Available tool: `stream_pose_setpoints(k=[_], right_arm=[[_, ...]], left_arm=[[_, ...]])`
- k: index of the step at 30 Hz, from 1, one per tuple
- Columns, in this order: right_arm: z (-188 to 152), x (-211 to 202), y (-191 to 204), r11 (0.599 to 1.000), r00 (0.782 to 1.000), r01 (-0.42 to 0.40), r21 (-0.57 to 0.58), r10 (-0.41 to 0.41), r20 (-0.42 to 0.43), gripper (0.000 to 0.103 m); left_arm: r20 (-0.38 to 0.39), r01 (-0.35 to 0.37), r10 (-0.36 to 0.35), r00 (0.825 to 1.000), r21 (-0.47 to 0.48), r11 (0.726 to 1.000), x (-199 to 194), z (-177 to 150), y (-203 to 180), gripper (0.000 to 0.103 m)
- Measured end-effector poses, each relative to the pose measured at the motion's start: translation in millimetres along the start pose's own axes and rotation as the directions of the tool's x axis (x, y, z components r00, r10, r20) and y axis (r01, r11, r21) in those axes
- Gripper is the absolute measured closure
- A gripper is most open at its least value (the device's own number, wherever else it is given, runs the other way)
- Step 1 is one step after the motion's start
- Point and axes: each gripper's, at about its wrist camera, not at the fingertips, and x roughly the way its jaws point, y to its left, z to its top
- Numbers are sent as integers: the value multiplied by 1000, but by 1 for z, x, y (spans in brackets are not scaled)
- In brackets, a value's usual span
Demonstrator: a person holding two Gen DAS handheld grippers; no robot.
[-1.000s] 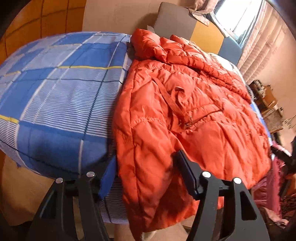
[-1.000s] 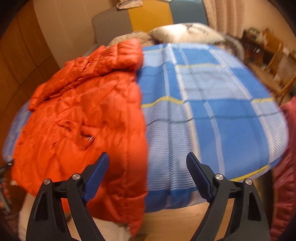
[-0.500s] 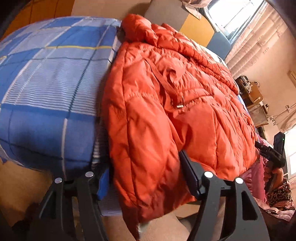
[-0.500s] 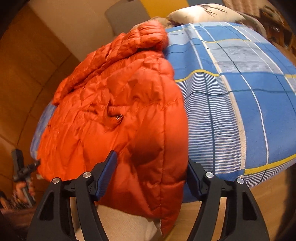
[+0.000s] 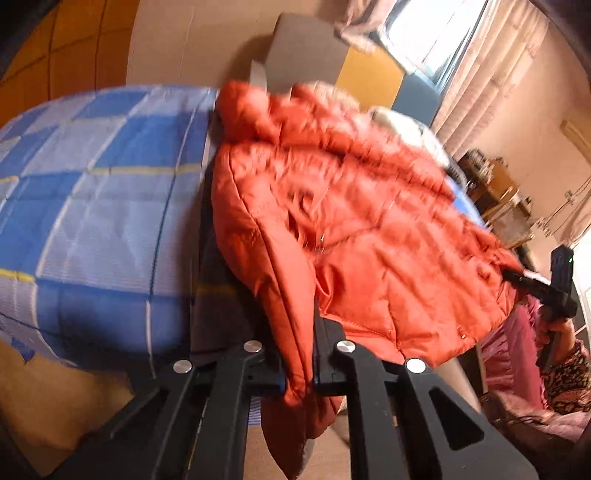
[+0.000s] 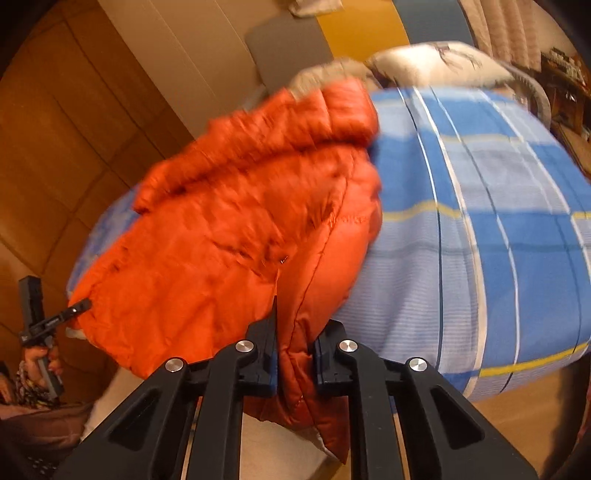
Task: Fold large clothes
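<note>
both claws [image 5: 298,369] [image 6: 294,365] apparently pinching orange jacket [image 5: 369,229] hem

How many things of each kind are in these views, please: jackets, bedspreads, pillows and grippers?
Orange jacket: 1
Blue checked bedspread: 1
Pale pillow: 1
Grippers: 2, left gripper and right gripper, each shut on the jacket hem
Total: 5

Bedroom, warm light, frames blurred.
Bed with blue plaid sheet [image 5: 103,206], grey-yellow headboard [image 5: 365,77], wood panel wall [image 6: 66,122], curtained bright window [image 5: 439,33], pillow [image 6: 439,62], wooden furniture [image 5: 495,184] near the far wall.
</note>
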Motion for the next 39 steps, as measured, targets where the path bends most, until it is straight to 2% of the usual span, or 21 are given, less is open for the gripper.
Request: stream_pose_setpoints(k=[6, 11, 15, 18, 20, 22, 25, 29, 31, 34, 39], right_arm=[[9, -40, 12, 993, 989, -121, 1, 121, 84, 91], [-10, -70, 20, 973, 969, -228, 22, 224, 104, 91], [-42, -98, 22, 940, 938, -334, 66, 325, 118, 91], [-67, -116, 21, 900, 903, -421, 112, 404, 150, 91], [-75, -123, 22, 879, 881, -462, 120, 440, 174, 91], [-70, -124, 20, 871, 872, -475, 123, 448, 197, 91], [-48, -110, 9, 843, 852, -510, 170, 467, 237, 91], [-19, -88, -1, 823, 838, -529, 206, 470, 278, 91], [-3, -76, -3, 815, 830, -540, 212, 474, 292, 91], [15, -57, -10, 808, 835, -536, 244, 465, 294, 91], [32, -29, -19, 812, 856, -506, 290, 432, 282, 91]], left_arm=[[77, 67, -64, 995, -37, 997, -46, 12, 6, 96], [67, 134, -128, 989, -85, 987, -78, -1, 21, 96], [54, 201, -195, 979, -154, 967, -112, -32, 27, 96], [62, 240, -233, 971, -207, 948, -137, -49, 25, 96], [65, 264, -256, 965, -215, 940, -148, -53, 22, 96], [72, 288, -278, 958, -214, 934, -154, -46, 19, 96], [92, 298, -286, 954, -172, 939, -148, -23, 16, 96], [133, 319, -299, 945, -167, 933, -127, 13, 16, 96], [142, 301, -281, 949, -149, 942, -117, 27, 14, 96], [137, 277, -259, 956, -136, 951, -98, 46, 14, 95], [124, 244, -228, 966, -145, 959, -71, 65, 19, 95]])
